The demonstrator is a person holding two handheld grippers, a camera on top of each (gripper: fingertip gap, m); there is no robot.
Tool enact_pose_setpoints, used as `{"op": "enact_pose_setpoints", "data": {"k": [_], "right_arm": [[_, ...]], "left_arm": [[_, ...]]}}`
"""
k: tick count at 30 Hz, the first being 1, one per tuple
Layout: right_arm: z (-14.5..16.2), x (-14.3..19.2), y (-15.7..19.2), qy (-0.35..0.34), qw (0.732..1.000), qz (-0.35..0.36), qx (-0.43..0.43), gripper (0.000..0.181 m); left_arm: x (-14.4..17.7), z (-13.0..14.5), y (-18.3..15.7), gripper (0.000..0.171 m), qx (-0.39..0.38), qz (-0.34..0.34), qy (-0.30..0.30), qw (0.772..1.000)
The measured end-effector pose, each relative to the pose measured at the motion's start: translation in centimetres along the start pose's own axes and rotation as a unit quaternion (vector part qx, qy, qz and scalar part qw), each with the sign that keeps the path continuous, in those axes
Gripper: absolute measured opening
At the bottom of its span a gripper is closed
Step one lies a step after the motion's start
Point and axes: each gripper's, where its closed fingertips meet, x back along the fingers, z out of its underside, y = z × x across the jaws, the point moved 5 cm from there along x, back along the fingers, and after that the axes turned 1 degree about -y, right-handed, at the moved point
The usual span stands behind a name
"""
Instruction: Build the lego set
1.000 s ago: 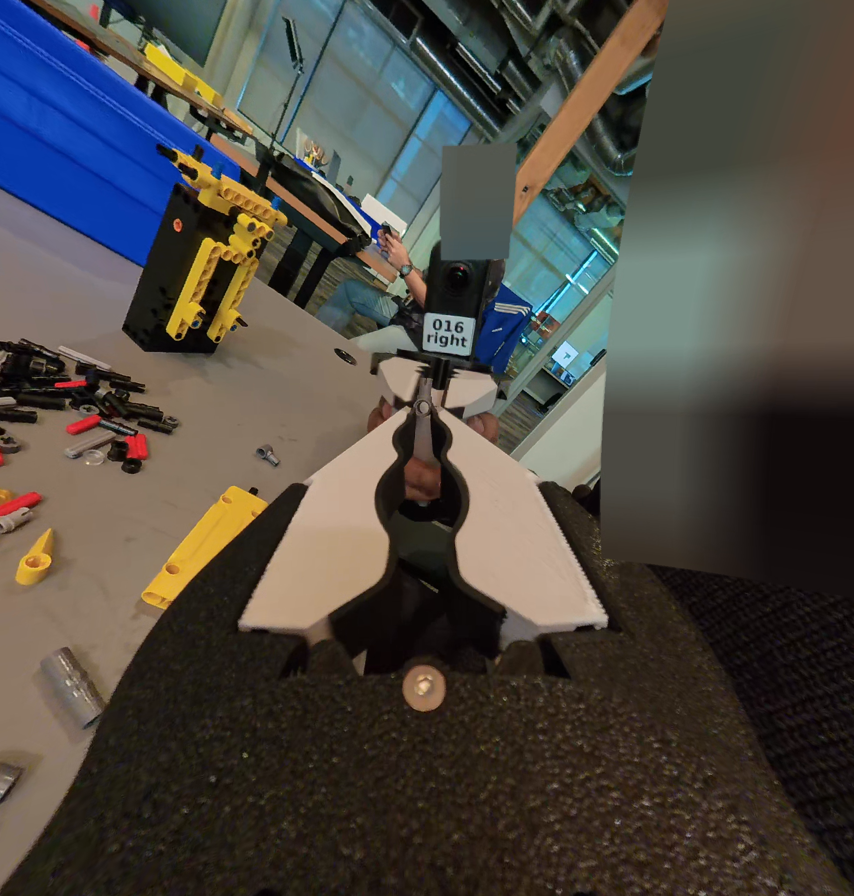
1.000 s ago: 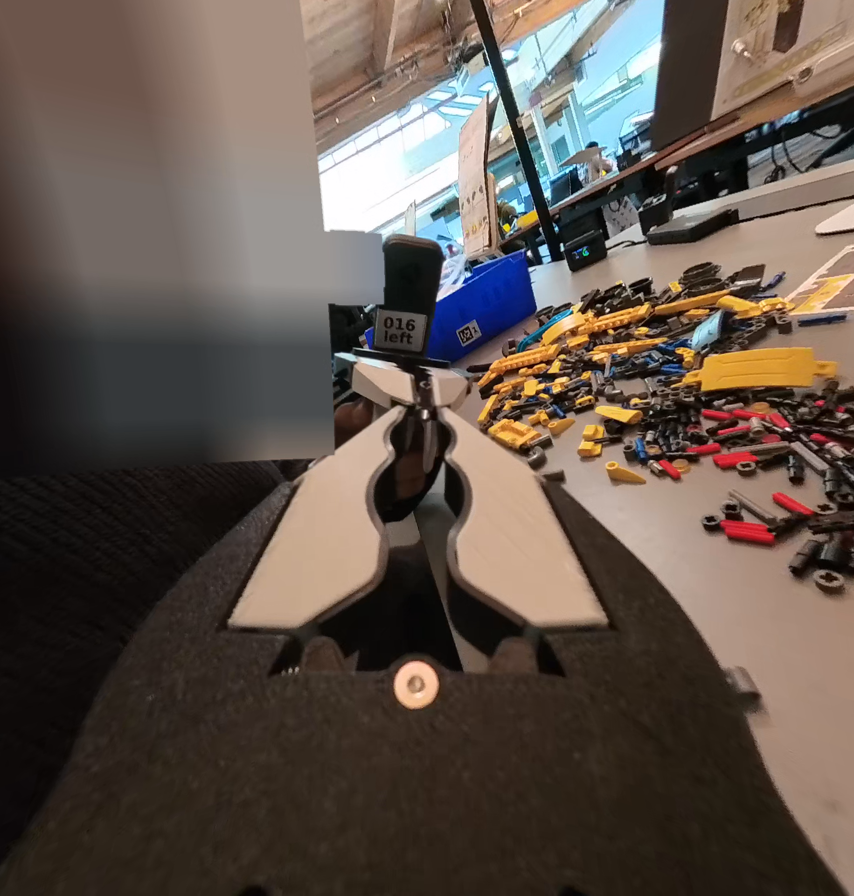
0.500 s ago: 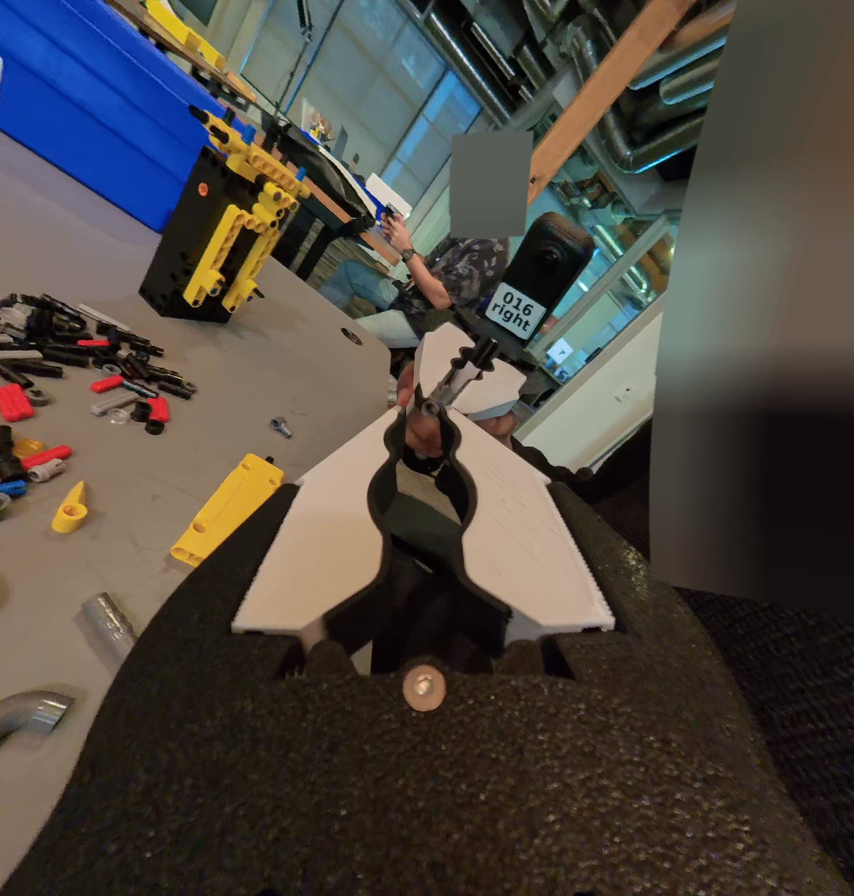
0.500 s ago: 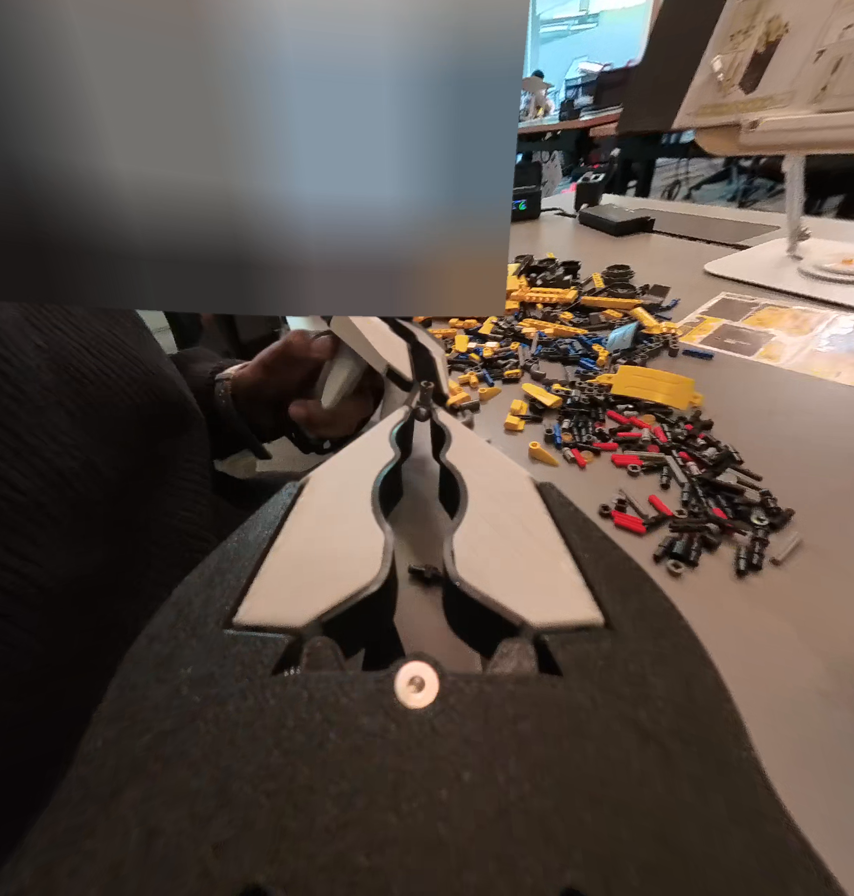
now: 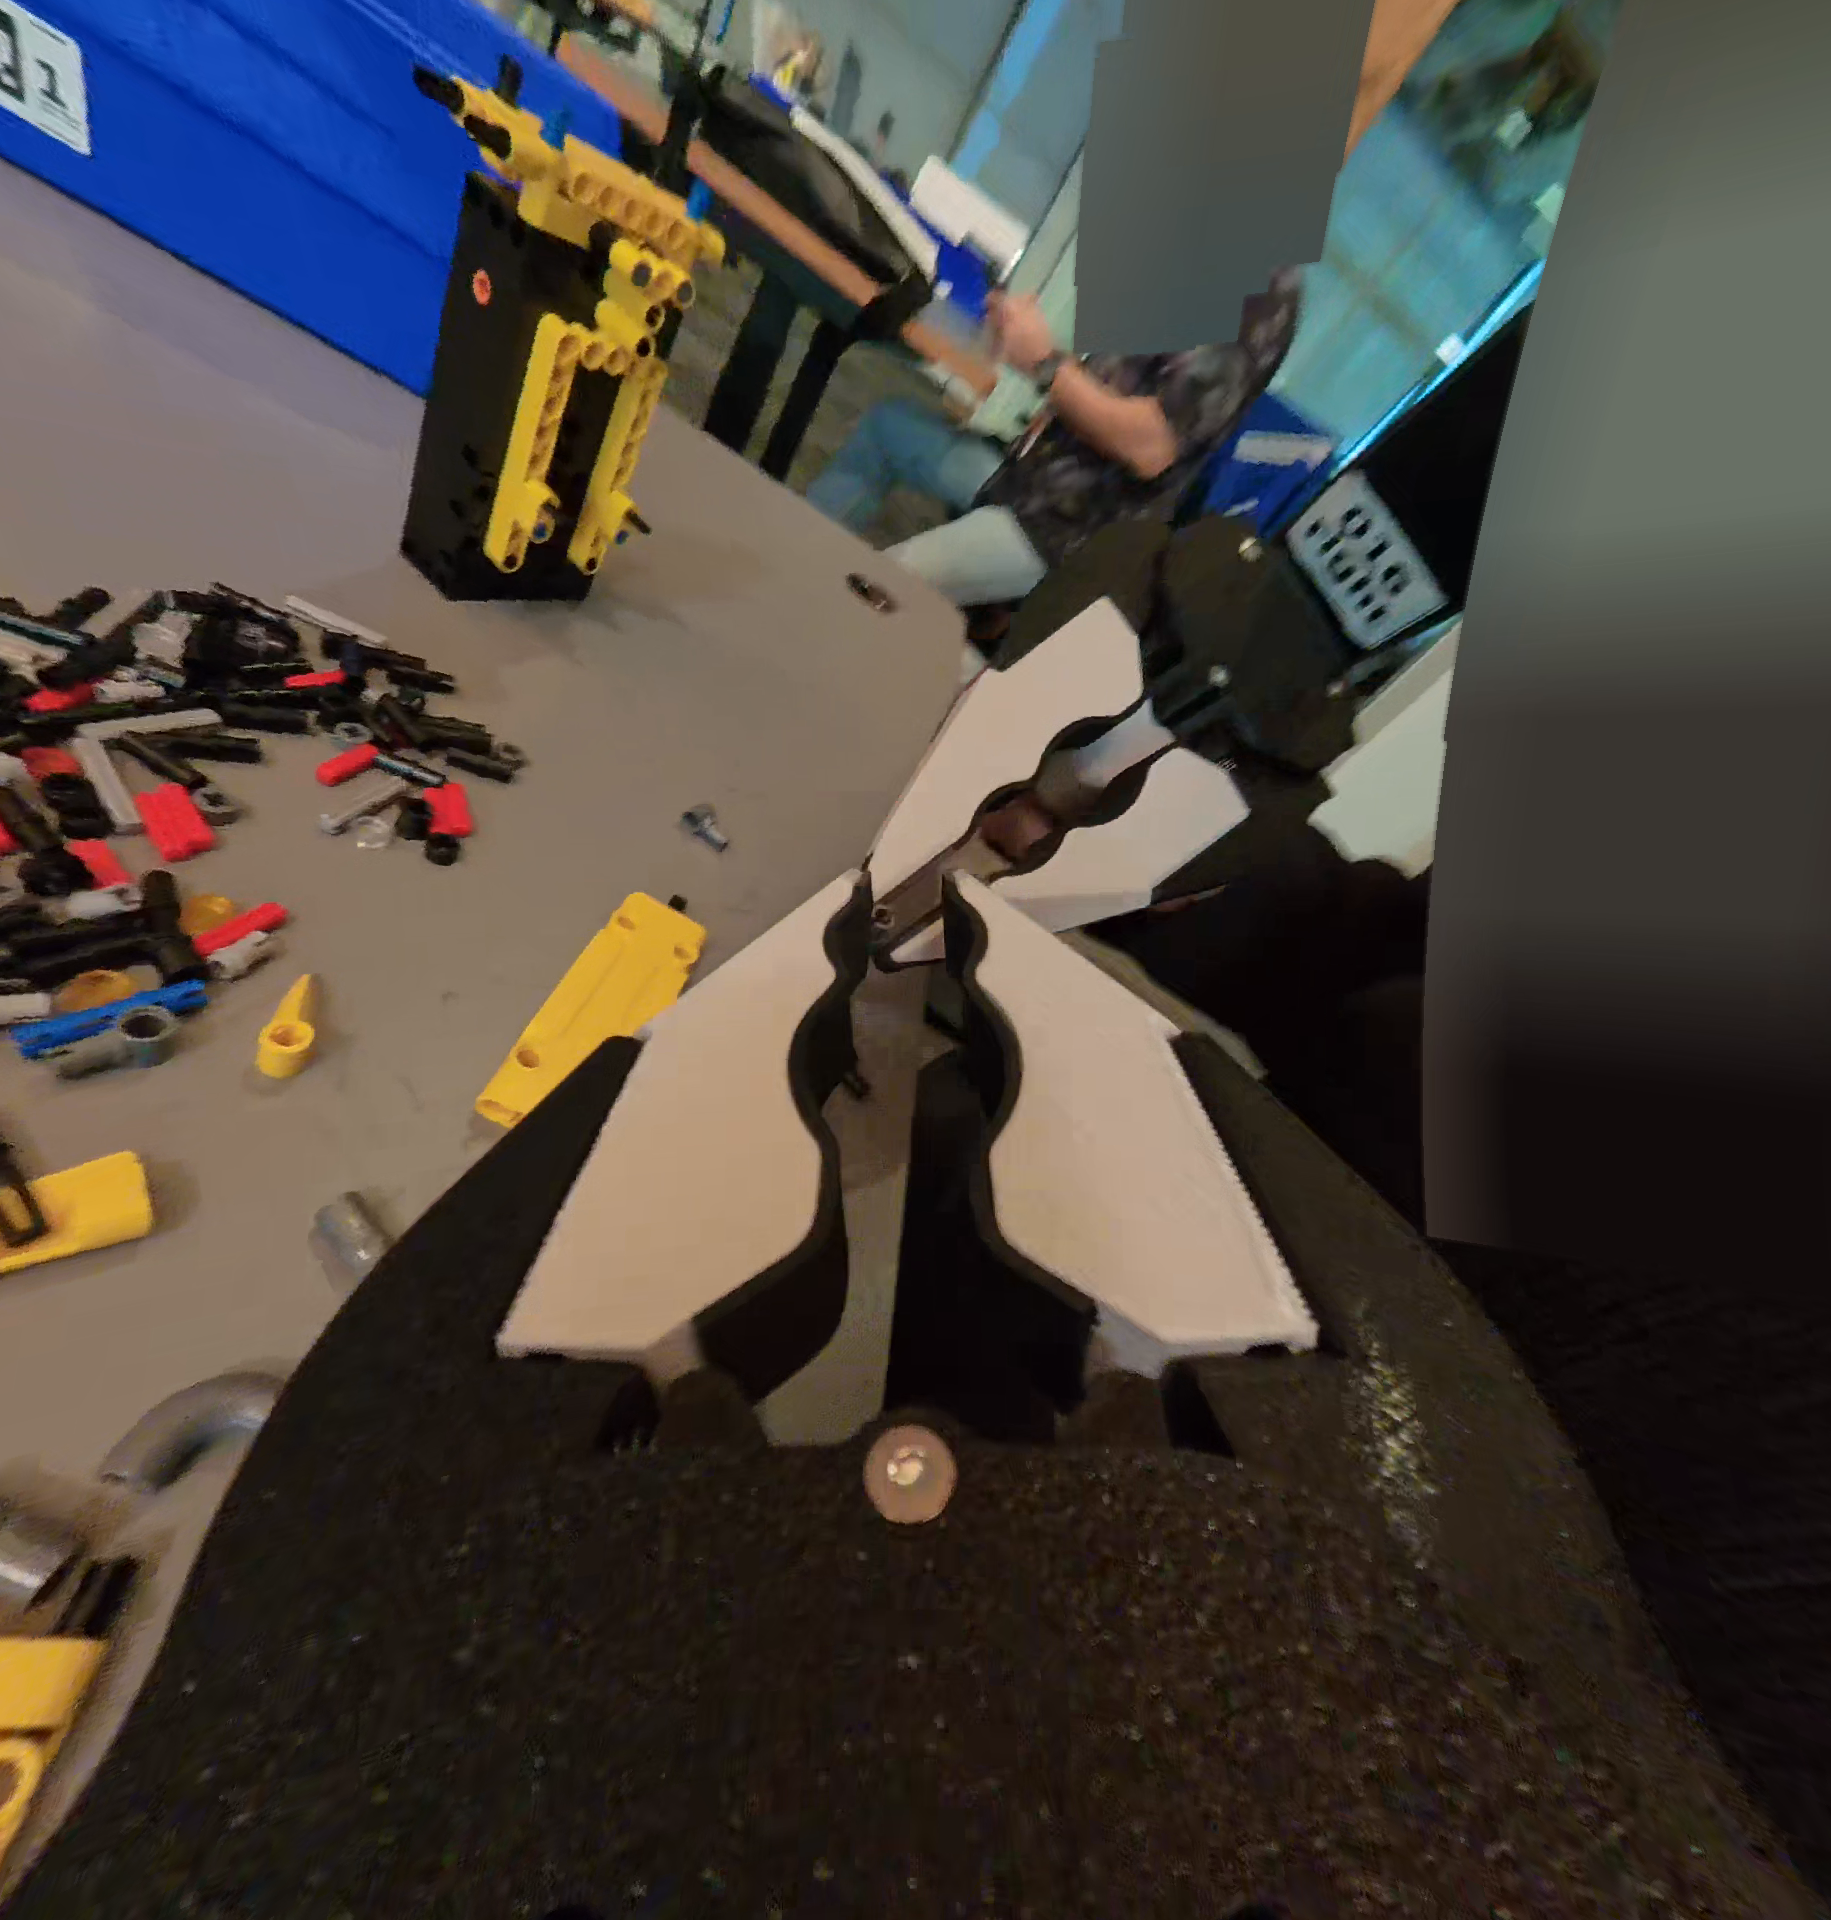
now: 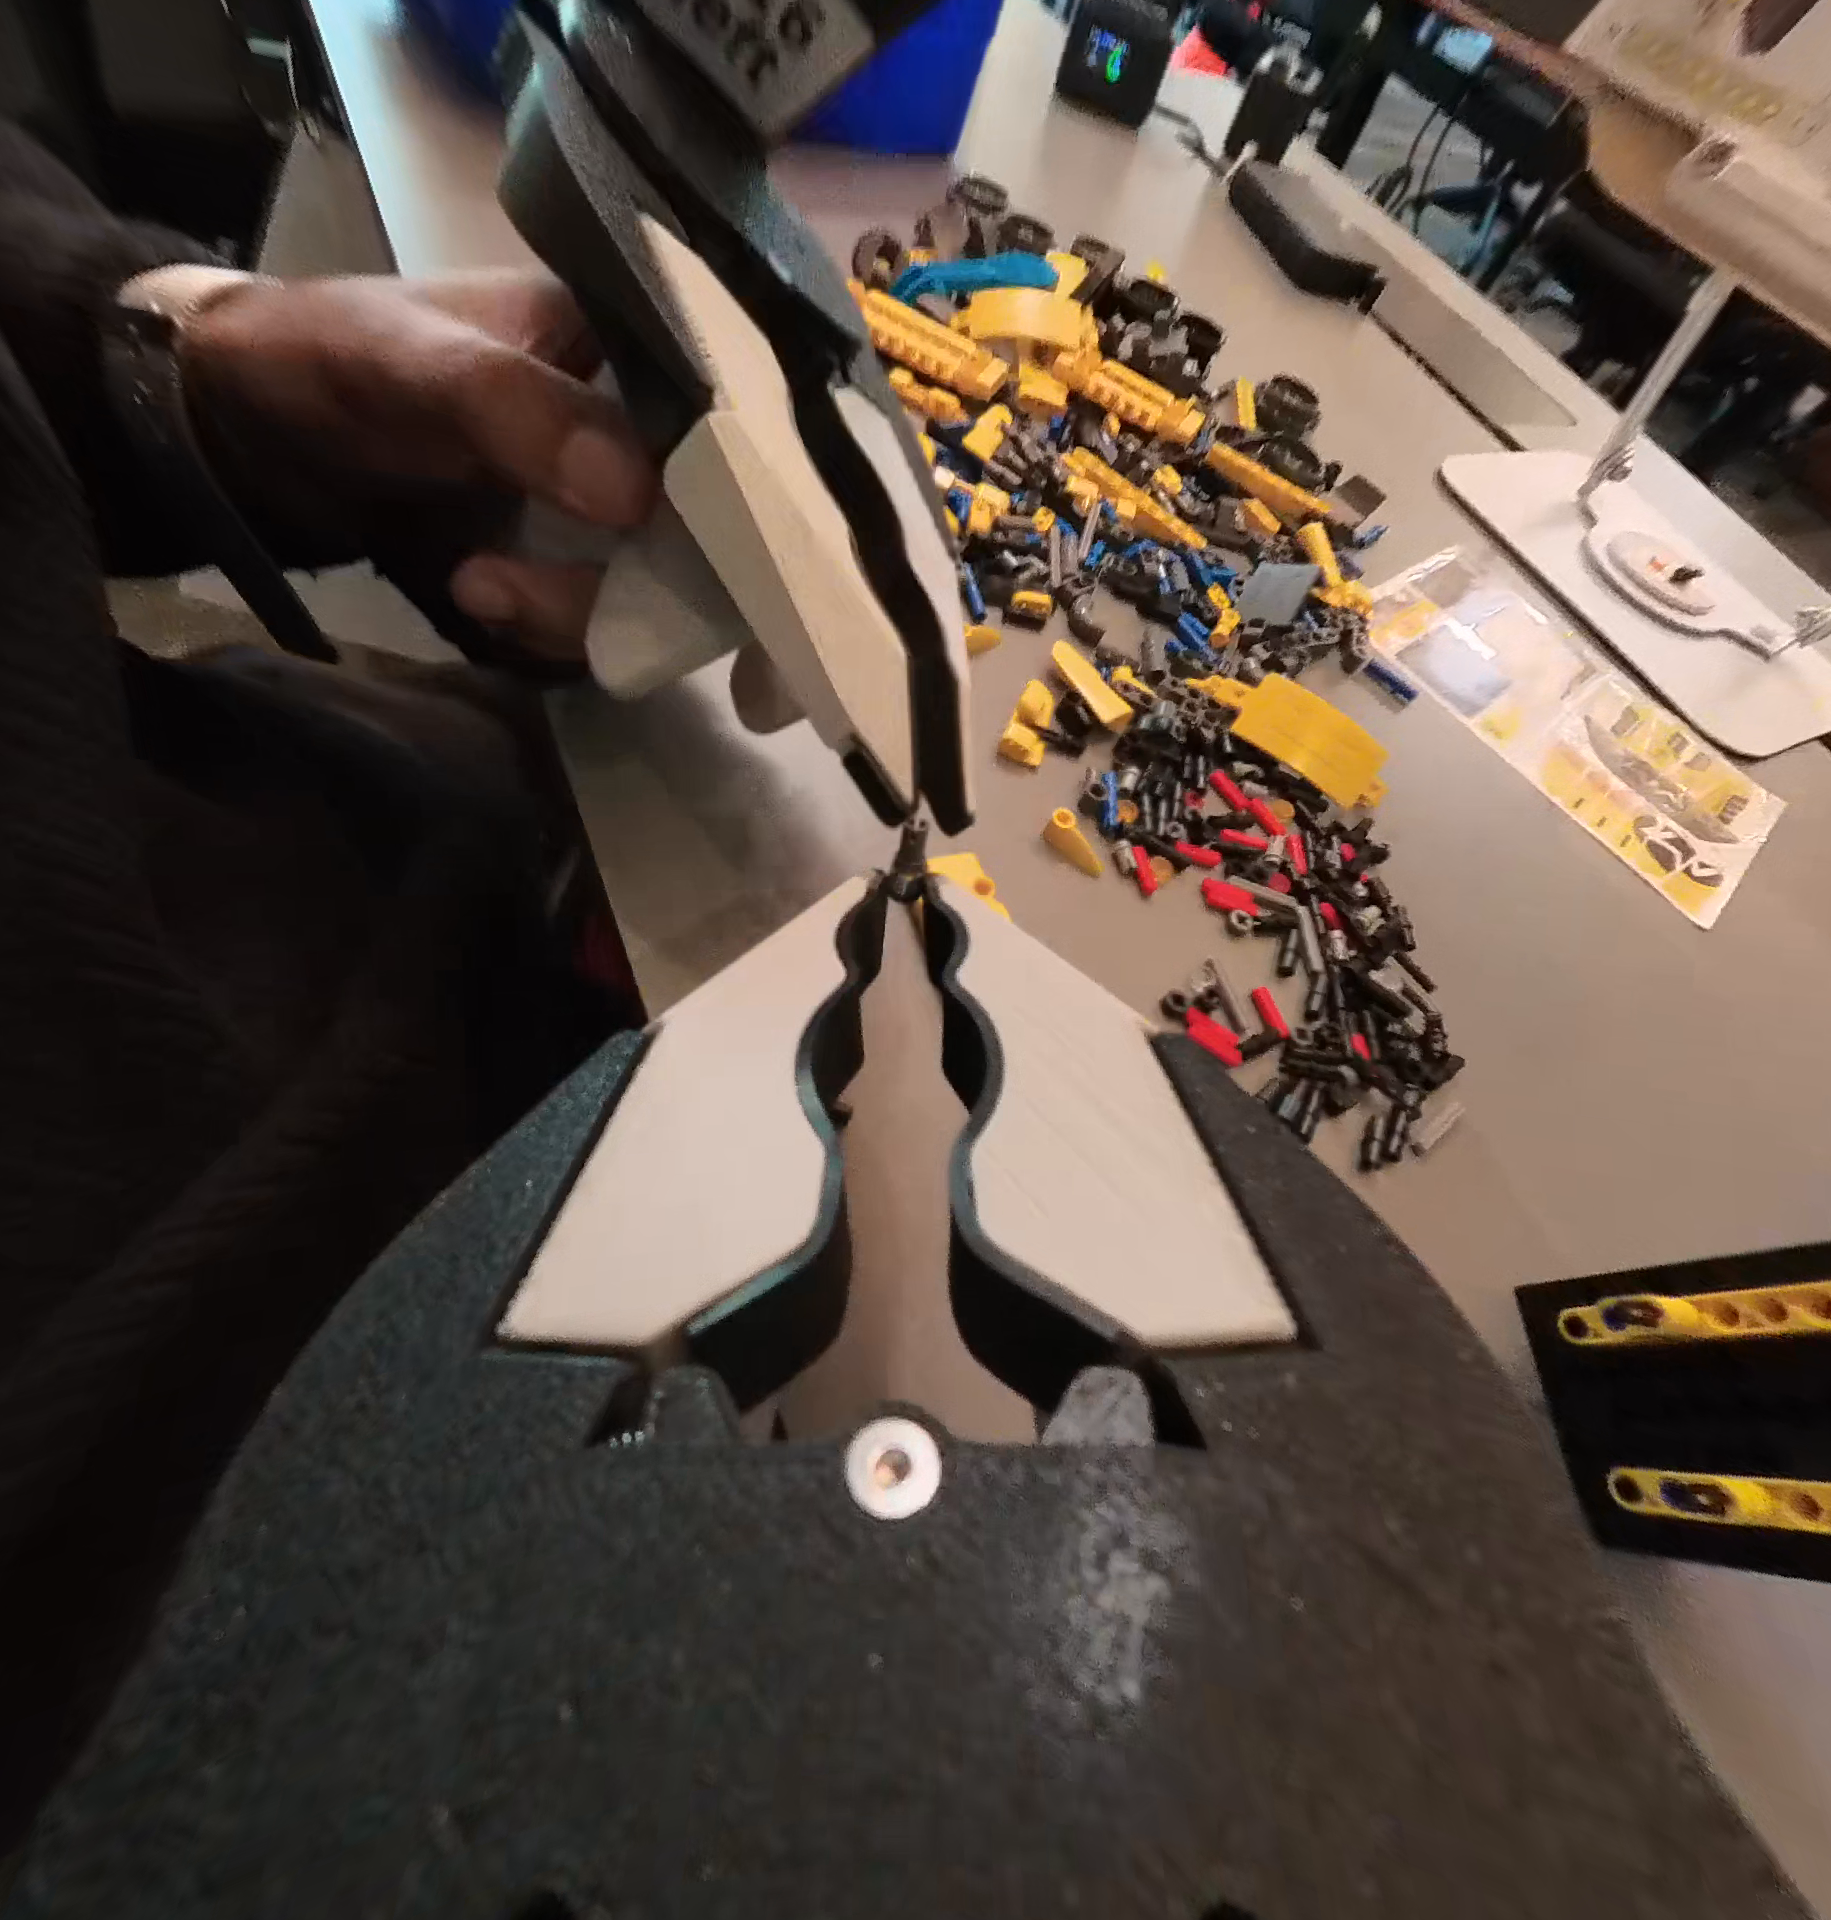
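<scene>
My left gripper (image 5: 906, 899) and my right gripper (image 6: 900, 891) meet tip to tip just off the near edge of the grey table (image 5: 682, 675). A small dark building-set piece (image 5: 890, 920) sits between the left fingertips, which stand a narrow gap apart on it. It runs up into the shut tips of the right gripper (image 5: 984, 831). In the right wrist view the dark piece (image 6: 906, 883) is pinched in my right tips, and the left gripper (image 6: 921, 810) comes down onto it from above. A person's hand (image 6: 423, 416) holds that gripper.
A black and yellow building-set assembly (image 5: 537, 395) stands on the table and also shows in the right wrist view (image 6: 1721, 1403). Loose pieces lie in piles (image 5: 163, 779) (image 6: 1254, 831). There is a yellow panel (image 5: 599, 997), a blue bin (image 5: 215, 156), a booklet (image 6: 1576, 769), a white stand base (image 6: 1659, 582) and a seated person (image 5: 1098, 436). Left and right tips are no more than a few centimetres apart.
Both grippers have tilted down toward the table and turned against each other. The right one now enters the left view from the upper right. The tips stayed together on the small piece.
</scene>
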Motion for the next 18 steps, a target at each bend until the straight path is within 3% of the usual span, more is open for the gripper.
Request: {"op": "enact_pose_setpoints", "data": {"k": [6, 18], "right_arm": [[0.02, -0.20, 0.13, 0.013, 1.000, 0.002, 0.009, 0.006], [0.03, -0.37, 0.05, 0.007, 0.998, 0.047, 0.045, 0.007]], "left_arm": [[-0.25, 0.61, 0.12, 0.004, -0.087, -0.083, 0.042, 0.992], [-0.14, 0.49, 0.41, 0.003, -0.078, -0.097, 0.034, 0.992]]}}
